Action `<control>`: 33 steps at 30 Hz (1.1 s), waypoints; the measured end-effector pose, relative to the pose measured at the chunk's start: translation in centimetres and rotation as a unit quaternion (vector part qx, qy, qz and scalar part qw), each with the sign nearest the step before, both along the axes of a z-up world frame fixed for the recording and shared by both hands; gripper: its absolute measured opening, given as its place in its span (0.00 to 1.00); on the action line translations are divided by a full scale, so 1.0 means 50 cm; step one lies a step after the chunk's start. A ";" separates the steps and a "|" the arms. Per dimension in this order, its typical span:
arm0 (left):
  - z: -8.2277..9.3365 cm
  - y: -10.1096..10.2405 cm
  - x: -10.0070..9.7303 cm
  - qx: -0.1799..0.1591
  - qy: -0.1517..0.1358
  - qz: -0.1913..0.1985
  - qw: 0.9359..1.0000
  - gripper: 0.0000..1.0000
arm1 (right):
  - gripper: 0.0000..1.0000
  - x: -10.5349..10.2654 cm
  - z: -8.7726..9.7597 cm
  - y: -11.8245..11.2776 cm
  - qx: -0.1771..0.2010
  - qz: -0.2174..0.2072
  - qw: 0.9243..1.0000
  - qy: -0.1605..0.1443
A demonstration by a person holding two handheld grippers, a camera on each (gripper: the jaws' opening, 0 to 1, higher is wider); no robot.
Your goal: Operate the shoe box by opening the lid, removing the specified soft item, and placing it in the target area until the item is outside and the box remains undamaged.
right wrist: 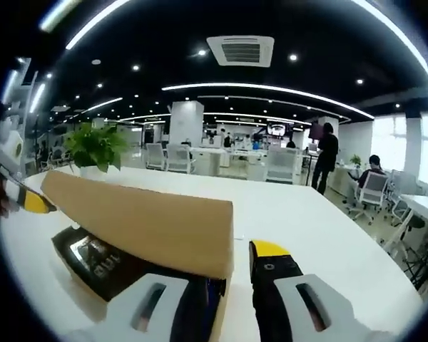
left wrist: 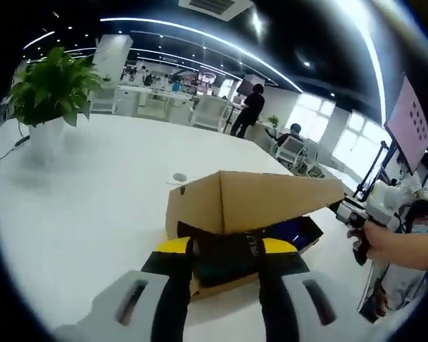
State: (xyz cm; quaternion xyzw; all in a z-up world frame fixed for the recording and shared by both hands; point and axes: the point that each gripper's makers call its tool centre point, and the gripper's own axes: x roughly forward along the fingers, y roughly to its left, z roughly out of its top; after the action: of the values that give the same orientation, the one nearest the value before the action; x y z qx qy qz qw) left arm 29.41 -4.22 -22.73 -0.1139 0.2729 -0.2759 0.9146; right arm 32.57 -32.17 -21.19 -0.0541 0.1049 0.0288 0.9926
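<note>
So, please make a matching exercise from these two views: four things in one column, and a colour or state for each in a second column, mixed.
Things:
1. lid
2. table
3. plant
4. jaw tips

Colour or state:
A. white
B. green, in a white pot
C. yellow
D. brown cardboard, raised

The lid belongs to the box that lies on the table. In the right gripper view the right gripper has one jaw on each side of the lid's edge.

Pairs: 1-D, 2-A, 3-B, 4-C
</note>
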 end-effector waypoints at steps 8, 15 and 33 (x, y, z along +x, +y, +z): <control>0.002 -0.024 -0.034 0.004 0.000 -0.046 0.999 0.43 | 0.01 0.012 0.035 0.002 -0.031 0.004 0.999 -0.023; -0.042 -0.039 -0.064 0.065 0.011 -0.120 0.991 0.43 | 0.00 0.023 0.042 -0.003 -0.030 0.002 0.999 -0.023; -0.069 -0.065 -0.086 0.173 -0.036 -0.222 0.959 0.45 | 0.00 0.018 0.018 -0.006 0.056 -0.046 0.994 0.077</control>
State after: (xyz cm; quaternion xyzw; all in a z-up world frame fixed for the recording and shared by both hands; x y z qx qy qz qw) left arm 25.09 -7.49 -26.17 0.1190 0.3021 -0.4243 0.8453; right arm 33.48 -32.45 -20.30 0.0088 0.1812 -0.0072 0.9834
